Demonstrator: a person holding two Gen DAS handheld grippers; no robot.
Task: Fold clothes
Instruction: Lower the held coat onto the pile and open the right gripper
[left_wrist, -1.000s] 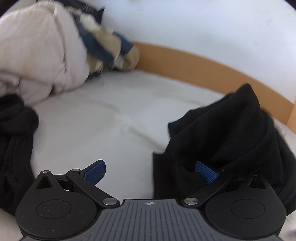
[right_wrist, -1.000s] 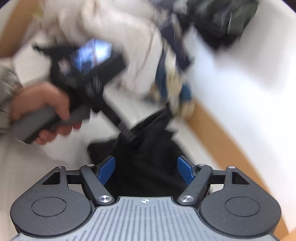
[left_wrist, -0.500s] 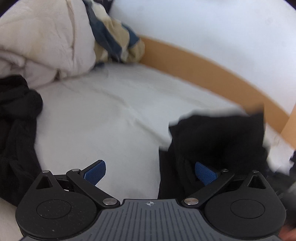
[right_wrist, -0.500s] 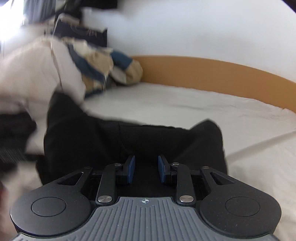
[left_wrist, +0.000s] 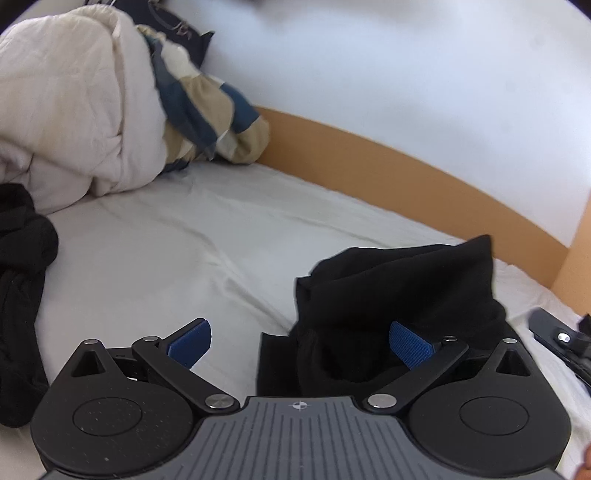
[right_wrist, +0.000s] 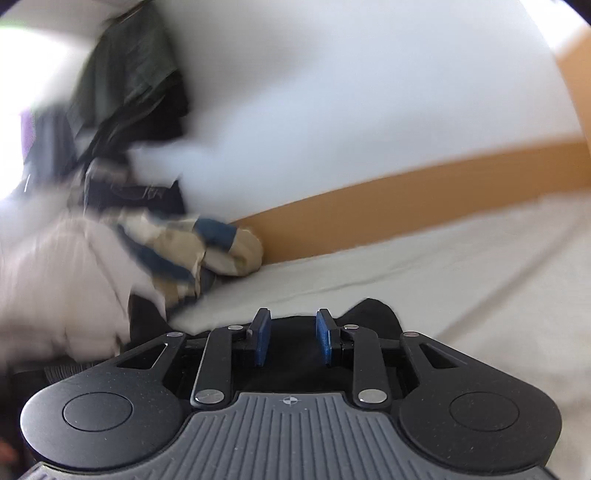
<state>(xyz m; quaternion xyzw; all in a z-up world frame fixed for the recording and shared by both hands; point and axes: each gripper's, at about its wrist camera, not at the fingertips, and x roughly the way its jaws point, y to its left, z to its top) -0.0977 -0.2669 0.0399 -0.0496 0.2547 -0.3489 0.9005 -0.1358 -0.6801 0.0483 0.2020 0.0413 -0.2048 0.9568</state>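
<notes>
Item: black garment (left_wrist: 399, 291), bunched in a loose heap on the white sheet (left_wrist: 192, 251), near the wooden bed frame (left_wrist: 406, 173); not flat, no tidy fold showing.

Your left gripper (left_wrist: 299, 343): spread wide, one blue pad (left_wrist: 408, 347) against the heap, the other over bare sheet; it holds nothing.

Your right gripper (right_wrist: 291, 341): half closed with a gap, black cloth below; whether it pinches, I cannot tell (view blurred).

Also: duvet (left_wrist: 70, 110), patterned pillow (left_wrist: 207, 122), second dark pile (left_wrist: 18, 280) set aside, probably so the middle stays free for folding.
</notes>
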